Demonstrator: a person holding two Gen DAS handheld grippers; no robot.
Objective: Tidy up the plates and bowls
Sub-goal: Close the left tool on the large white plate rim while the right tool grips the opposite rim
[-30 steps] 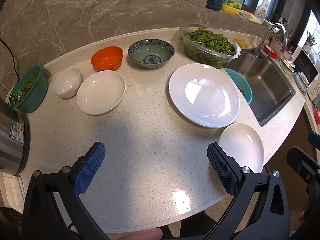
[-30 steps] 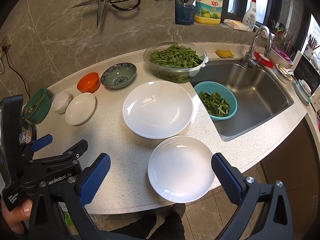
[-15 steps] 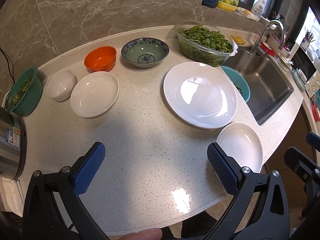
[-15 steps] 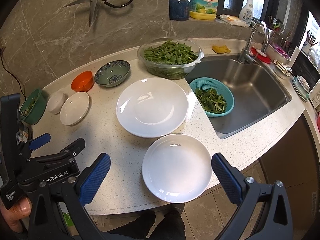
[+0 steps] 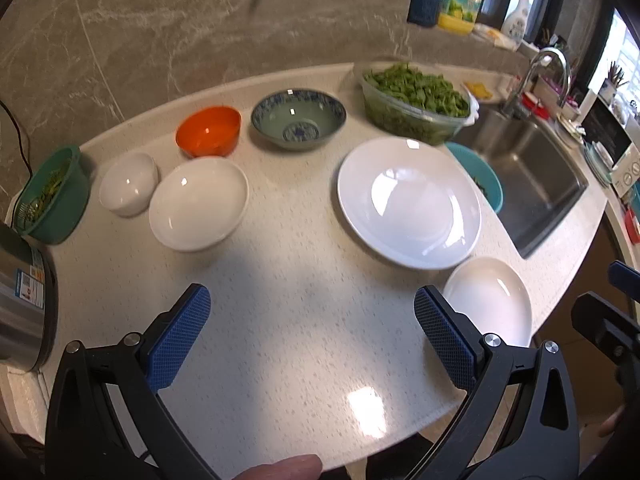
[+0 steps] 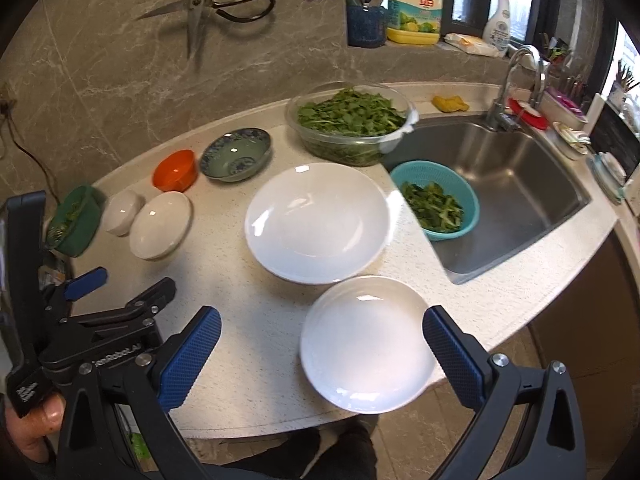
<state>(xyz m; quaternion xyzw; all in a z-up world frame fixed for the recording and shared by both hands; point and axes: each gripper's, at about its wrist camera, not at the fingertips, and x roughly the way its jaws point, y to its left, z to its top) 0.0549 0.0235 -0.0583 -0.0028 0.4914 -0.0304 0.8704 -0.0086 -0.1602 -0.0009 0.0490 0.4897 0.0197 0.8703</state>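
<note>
Both tongs gape, holding nothing. The small plate [image 6: 366, 344] lies at the worktop [image 6: 248, 344] edge, between the right tongs' [image 6: 322, 354] blue fingers. The left tongs [image 5: 312, 332] hover over bare worktop, the small plate just right of them, the big plate [image 5: 408, 202] beyond.

The right hand-held gripper [image 6: 322, 354] hovers wide open over a small white plate [image 6: 366, 344] at the tabletop's [image 6: 248, 300] near edge. A larger white plate [image 6: 316, 220] lies just beyond.

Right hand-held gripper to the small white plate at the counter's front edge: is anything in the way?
Nothing visible. The right hand-held gripper is open, and the small white plate sits between its fingers in the right wrist view with only bare counter around it. The large white plate lies just beyond, not in the path.
</note>
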